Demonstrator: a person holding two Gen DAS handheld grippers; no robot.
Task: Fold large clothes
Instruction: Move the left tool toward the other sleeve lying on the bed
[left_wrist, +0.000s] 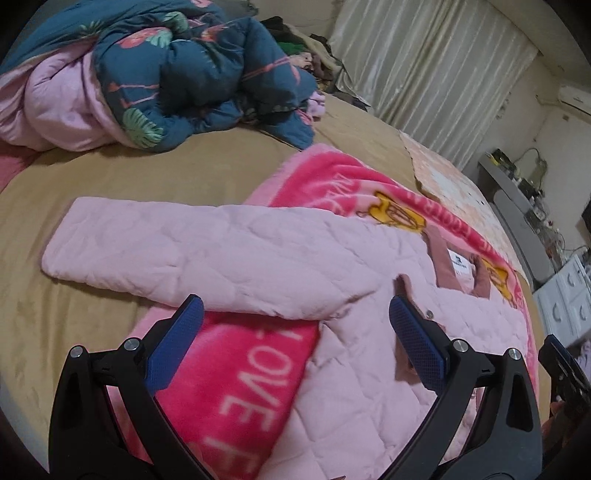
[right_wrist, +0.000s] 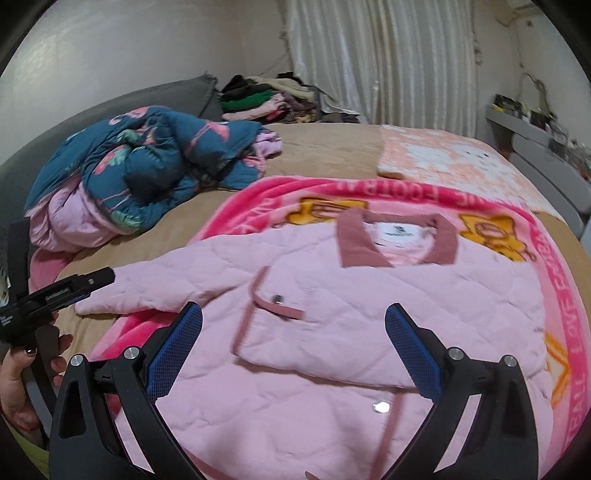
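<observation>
both my grippers, left gripper (left_wrist: 295, 325) and right gripper (right_wrist: 293, 332), hang with fingers spread wide, holding nothing, over the pink quilted jacket (right_wrist: 369, 295) lying on the pink blanket (left_wrist: 236, 384). one sleeve (left_wrist: 177, 251) stretches out unfolded (the other side looks tucked in), so most folding remains. the hem is cut off below.

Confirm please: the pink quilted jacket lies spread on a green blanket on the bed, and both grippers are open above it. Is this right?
The colour is wrong. The blanket under the pink quilted jacket is bright pink with white lettering, as the right wrist view shows. The rest holds: the left gripper and right gripper are both open above the jacket.
</observation>
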